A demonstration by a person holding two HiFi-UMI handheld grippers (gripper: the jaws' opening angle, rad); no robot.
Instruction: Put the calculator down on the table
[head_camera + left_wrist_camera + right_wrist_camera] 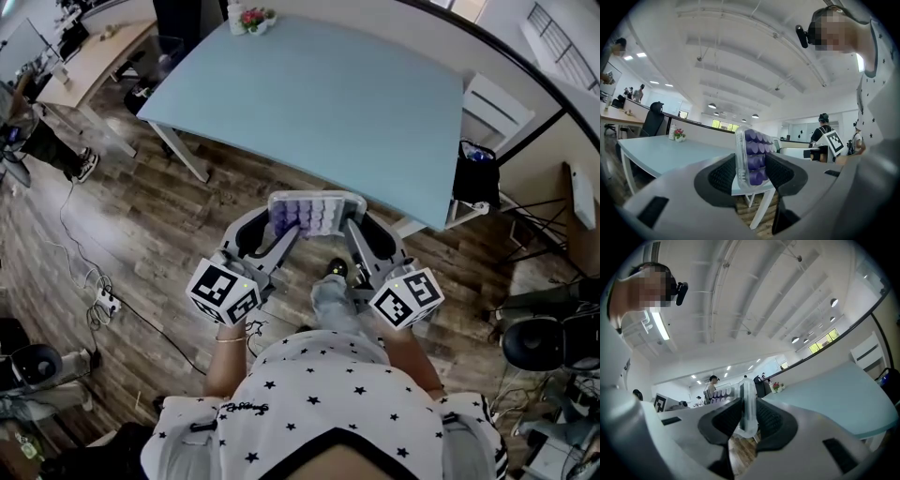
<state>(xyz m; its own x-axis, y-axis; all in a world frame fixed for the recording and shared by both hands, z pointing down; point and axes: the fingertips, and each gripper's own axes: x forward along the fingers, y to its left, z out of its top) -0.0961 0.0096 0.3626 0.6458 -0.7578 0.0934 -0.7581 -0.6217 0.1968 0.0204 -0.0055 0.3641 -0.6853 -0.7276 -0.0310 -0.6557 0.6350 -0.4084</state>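
Note:
The calculator (pixel 313 214), clear-cased with rows of purple keys, hangs level above the wooden floor just short of the light-blue table (pixel 319 103). My left gripper (pixel 284 232) is shut on its left end and my right gripper (pixel 351 231) on its right end. In the left gripper view the black pads press on the calculator (pixel 753 157), which stands on edge between them, with the table (pixel 656 152) beyond. In the right gripper view the jaws clamp the thin clear edge of the calculator (pixel 747 409), and the table (pixel 843 399) stretches away to the right.
A small flower pot (pixel 251 19) stands at the table's far edge. A black bag on a stand (pixel 475 178) sits by the table's right corner. A power strip and cable (pixel 105 301) lie on the floor at the left. A wooden desk (pixel 94 52) is far left.

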